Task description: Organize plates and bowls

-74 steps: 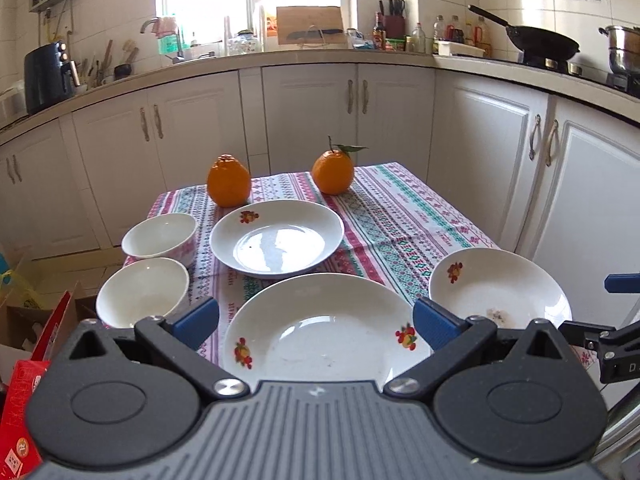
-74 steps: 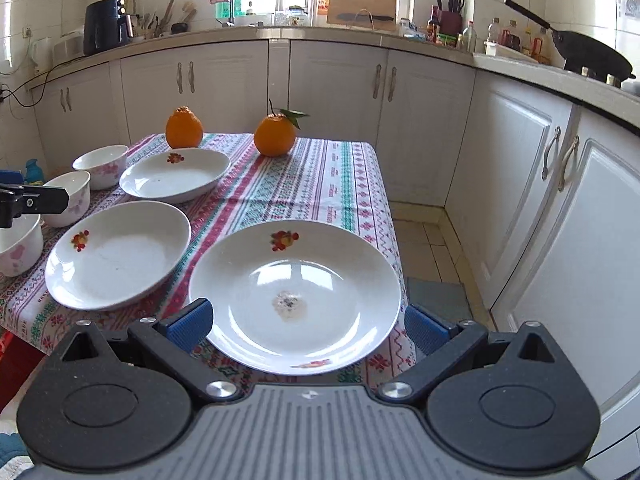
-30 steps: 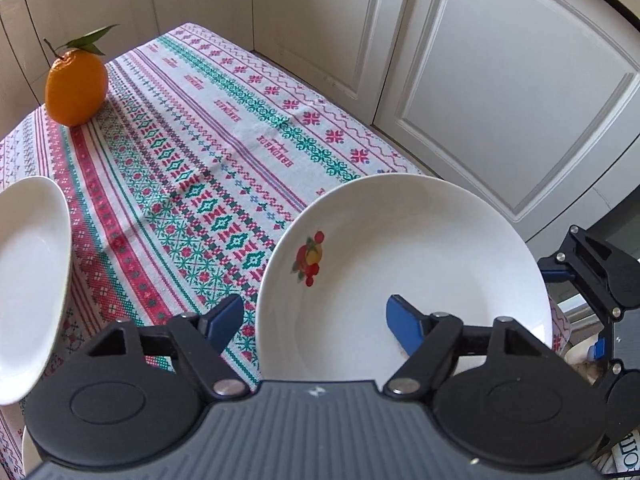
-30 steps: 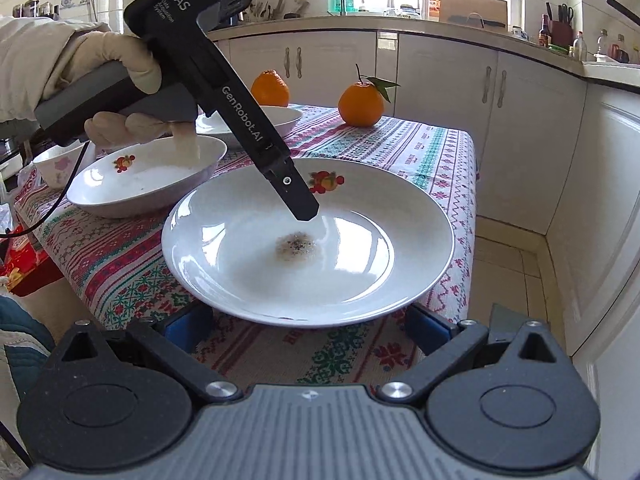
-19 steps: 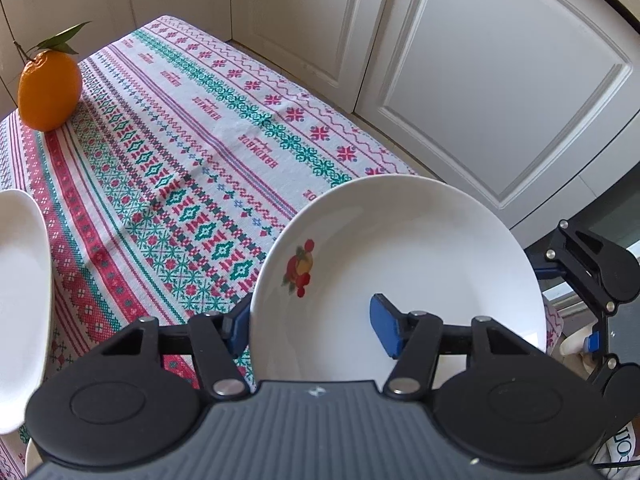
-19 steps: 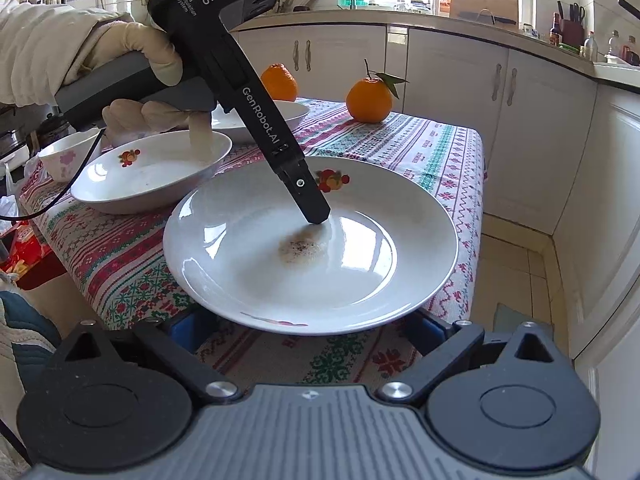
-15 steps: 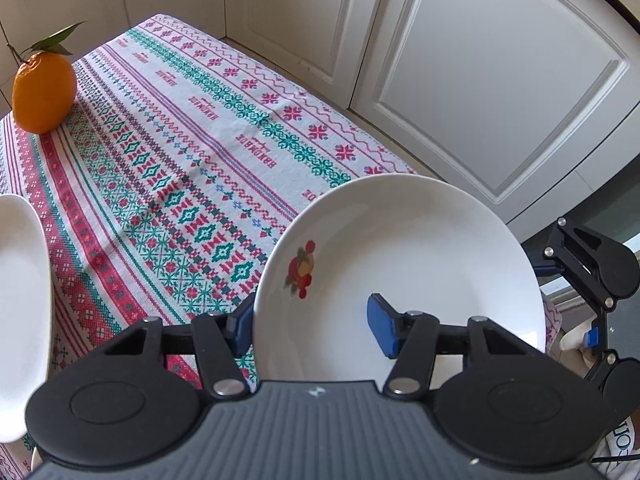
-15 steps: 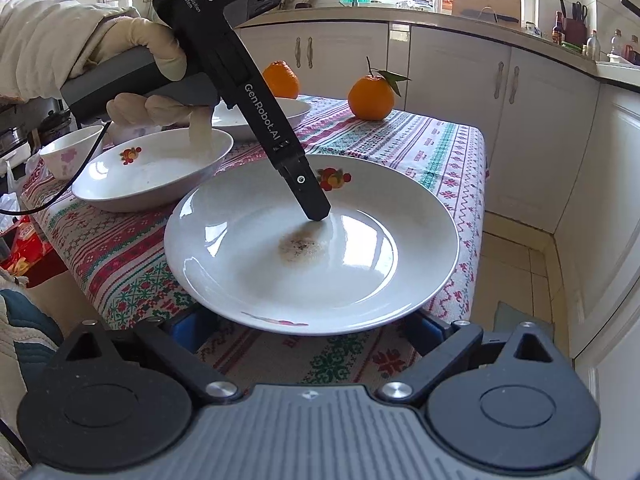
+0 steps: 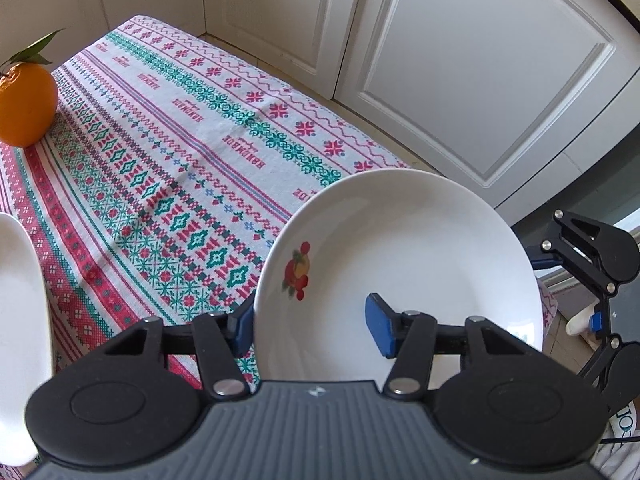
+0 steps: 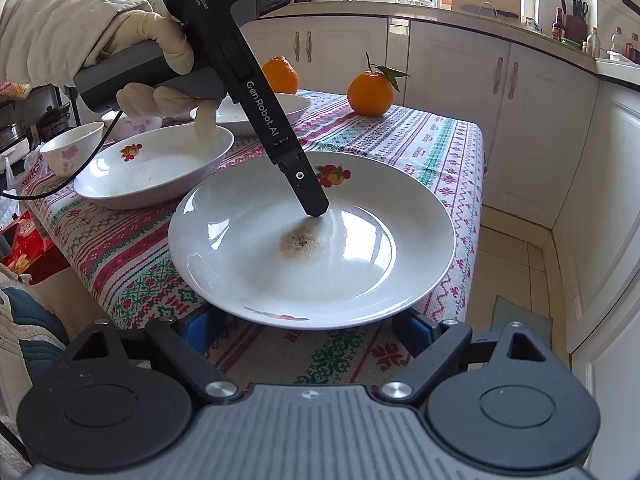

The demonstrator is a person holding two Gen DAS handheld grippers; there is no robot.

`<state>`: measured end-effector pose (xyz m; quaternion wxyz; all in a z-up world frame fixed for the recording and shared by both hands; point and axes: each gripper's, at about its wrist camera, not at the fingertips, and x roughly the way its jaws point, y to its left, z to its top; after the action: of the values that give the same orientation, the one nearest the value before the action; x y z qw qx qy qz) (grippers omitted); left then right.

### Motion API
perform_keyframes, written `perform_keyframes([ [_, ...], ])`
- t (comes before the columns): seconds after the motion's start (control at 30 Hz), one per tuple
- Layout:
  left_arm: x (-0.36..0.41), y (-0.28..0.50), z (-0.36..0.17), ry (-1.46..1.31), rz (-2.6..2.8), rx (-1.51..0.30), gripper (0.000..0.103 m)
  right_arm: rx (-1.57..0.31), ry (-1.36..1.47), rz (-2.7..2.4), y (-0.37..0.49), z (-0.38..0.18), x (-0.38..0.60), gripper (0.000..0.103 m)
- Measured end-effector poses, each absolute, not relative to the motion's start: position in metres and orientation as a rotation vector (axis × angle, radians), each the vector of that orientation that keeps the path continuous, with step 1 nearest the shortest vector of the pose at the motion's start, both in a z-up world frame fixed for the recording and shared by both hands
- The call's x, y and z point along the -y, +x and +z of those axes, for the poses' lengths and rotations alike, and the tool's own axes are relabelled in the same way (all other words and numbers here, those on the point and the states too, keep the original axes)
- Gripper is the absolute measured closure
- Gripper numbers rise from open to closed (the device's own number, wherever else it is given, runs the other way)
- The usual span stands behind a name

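A white plate with a fruit print and a brown stain lies at the table's near right corner. My left gripper straddles its rim, one finger under the edge and one finger inside the plate; the jaws are still apart. In the right wrist view the left gripper reaches down into the plate. My right gripper is open, its fingers low under the plate's near rim. A second plate, a third plate and two bowls stand to the left.
Two oranges sit at the far end of the patterned tablecloth. White cabinet doors stand close to the table's right side. The table edge drops to a tiled floor.
My left gripper has swung from the middle plate over to the right plate and narrowed its jaws around the rim. My right gripper has dropped low with its fingers under the plate's near edge.
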<state>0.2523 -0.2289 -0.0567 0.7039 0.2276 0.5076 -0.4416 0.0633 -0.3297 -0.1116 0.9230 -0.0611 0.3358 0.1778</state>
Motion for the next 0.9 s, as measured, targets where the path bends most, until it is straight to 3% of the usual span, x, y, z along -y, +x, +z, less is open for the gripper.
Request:
perform_keyframes([
  [0.9, 0.238, 0.316, -0.035, 0.413, -0.913, -1.046, 0.049, -0.684, -0.186, 0.425, 0.147, -0.099, 0.354, 0.010],
])
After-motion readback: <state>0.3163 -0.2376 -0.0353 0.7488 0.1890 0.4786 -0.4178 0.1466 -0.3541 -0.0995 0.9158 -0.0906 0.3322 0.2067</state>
